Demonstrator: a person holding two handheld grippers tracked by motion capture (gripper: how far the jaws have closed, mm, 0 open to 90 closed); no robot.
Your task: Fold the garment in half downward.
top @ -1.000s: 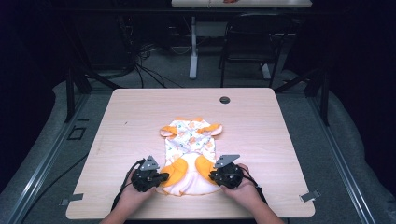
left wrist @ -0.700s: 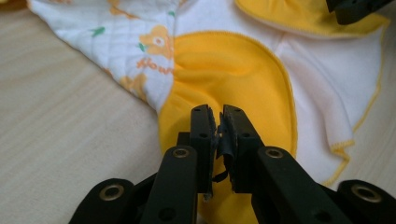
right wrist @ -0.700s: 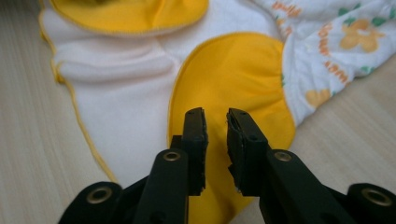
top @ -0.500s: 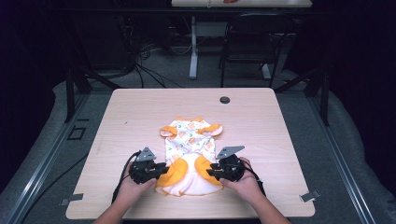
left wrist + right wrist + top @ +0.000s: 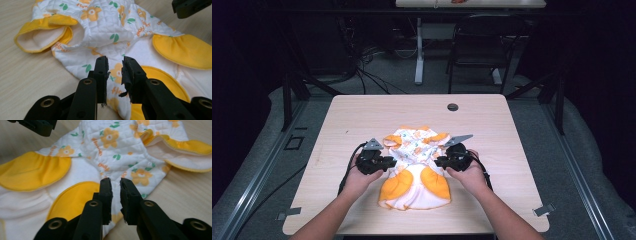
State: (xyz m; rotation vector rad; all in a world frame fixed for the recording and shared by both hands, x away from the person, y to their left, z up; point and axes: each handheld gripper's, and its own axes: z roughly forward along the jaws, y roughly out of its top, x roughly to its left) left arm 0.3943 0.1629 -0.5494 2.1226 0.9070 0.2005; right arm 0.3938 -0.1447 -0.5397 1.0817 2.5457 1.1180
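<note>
Two grippers flank a small flowered baby garment [image 5: 414,170] lying near the front of the desk [image 5: 362,120]. The left gripper [image 5: 388,162] and right gripper [image 5: 438,161] sit at its opposite side edges, probably to take matching holds for a fold. Each pair of jaws stands slightly parted above the cloth, gripping nothing; the right pair has just been closing.

a light wooden table [image 5: 362,115] with rounded corners stands on a grey floor [image 5: 562,145]. a small white baby garment [image 5: 414,172] with orange flowers and yellow trim lies flat near its front edge, and a small dark round cap [image 5: 453,107] sits near the far edge.
</note>
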